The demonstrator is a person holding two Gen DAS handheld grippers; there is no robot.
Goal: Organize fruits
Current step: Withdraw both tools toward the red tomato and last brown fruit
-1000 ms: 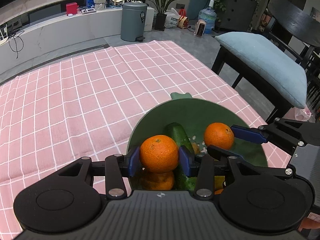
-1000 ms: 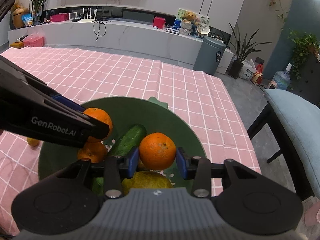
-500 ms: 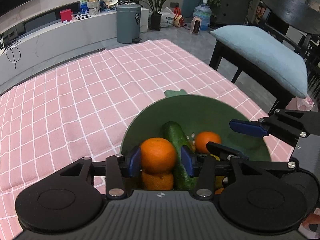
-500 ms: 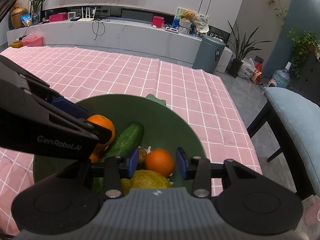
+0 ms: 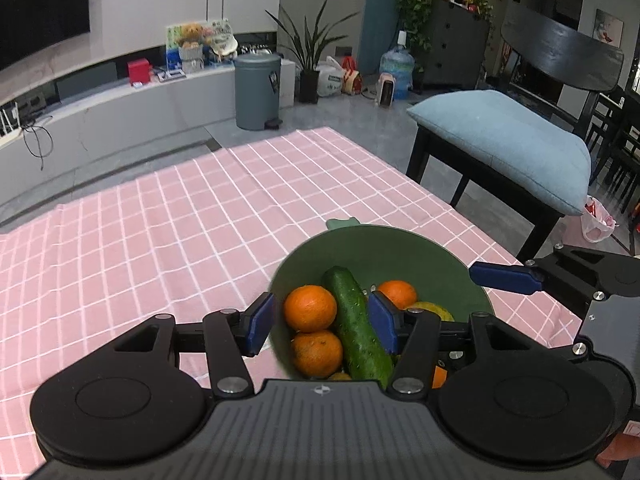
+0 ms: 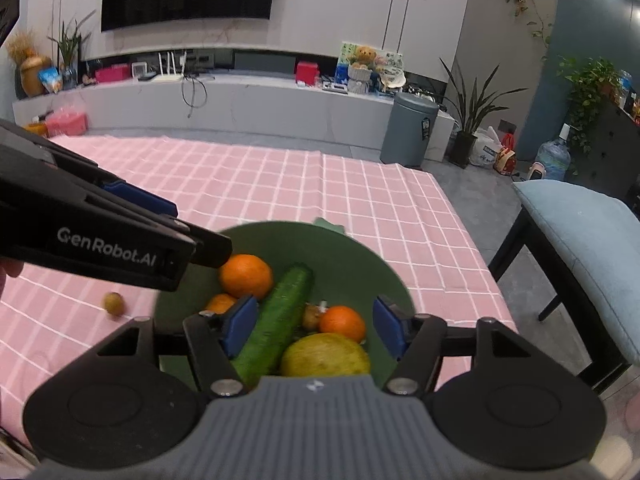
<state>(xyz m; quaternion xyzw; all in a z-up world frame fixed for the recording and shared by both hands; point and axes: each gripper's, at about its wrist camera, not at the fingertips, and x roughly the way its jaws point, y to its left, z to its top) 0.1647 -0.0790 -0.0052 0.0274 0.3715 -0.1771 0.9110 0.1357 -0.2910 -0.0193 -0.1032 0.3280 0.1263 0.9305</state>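
Note:
A green bowl (image 5: 384,248) (image 6: 360,252) sits on the pink checked tablecloth near the table's right edge. It holds a cucumber (image 5: 356,324) (image 6: 280,316), three oranges (image 5: 310,308) (image 5: 316,354) (image 5: 398,292) and a yellow-green fruit (image 6: 324,356). The oranges also show in the right wrist view (image 6: 246,276) (image 6: 342,322). My left gripper (image 5: 322,322) is open above the bowl's left side, empty. My right gripper (image 6: 316,326) is open above the bowl's near side, empty. The left gripper's arm crosses the right wrist view (image 6: 100,236).
A small brownish fruit (image 6: 114,303) lies on the cloth left of the bowl. A chair with a blue cushion (image 5: 504,144) stands right of the table. The table's right edge is close to the bowl. A counter and bin (image 5: 256,92) stand behind.
Both grippers let go of their oranges, which now lie in the bowl. Both sets of jaws opened wide and both grippers rose and drew back.

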